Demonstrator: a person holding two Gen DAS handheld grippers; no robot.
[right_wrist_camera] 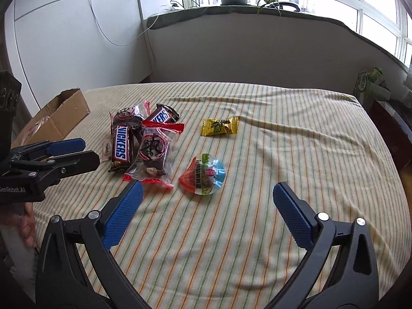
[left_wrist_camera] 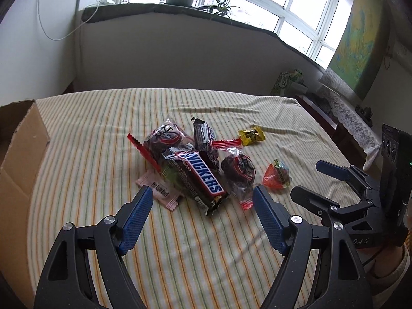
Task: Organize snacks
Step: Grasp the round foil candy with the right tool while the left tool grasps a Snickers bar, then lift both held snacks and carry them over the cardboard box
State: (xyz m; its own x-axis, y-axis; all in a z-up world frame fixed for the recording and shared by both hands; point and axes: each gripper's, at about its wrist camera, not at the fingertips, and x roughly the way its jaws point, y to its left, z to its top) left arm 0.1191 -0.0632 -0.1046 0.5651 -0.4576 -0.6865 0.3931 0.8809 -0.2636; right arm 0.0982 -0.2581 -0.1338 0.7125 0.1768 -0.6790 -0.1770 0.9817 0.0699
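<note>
We hold both the left gripper (left_wrist_camera: 203, 200) and the right gripper (right_wrist_camera: 208, 200) spread above the striped cloth (right_wrist_camera: 283, 141); snack pile (left_wrist_camera: 190, 159) near its left edge.

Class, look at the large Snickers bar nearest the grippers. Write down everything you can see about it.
The large Snickers bar is a long bar in a glossy brown plastic wrapper with a blue logo outlined in red on white. It looks sealed, its crimped end pointing toward the cameras. It lies flat, label up, at an angle in the snack pile on the striped cloth. Its far end overlaps a clear red-edged packet; a pink sachet lies beside it. No gripper touches it.
</note>
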